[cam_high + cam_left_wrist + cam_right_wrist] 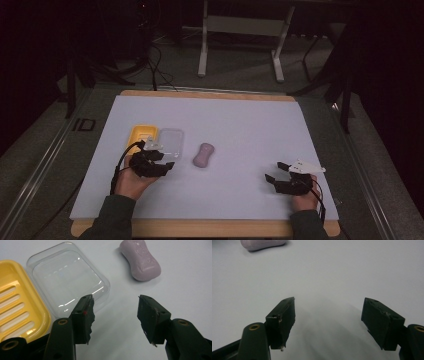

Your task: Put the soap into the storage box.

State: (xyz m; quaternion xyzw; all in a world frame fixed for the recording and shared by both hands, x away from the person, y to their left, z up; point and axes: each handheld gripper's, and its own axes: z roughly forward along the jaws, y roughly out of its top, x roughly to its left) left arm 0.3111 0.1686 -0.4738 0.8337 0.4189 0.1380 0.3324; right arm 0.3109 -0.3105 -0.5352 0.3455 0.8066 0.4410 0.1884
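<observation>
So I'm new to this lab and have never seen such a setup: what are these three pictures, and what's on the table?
A person stands at a table with a hand-held two-jaw tool in each hand: the left gripper and the right gripper. One picture looks down from above the table. The other two come from small cameras riding on each tool, looking along its black jaws. On the table lie a yellow soap dish, a clear plastic lid right beside it, and a purple soap bar lying apart. Both tools' jaws stand apart with nothing between them; the left one is near the lid's edge.
</observation>
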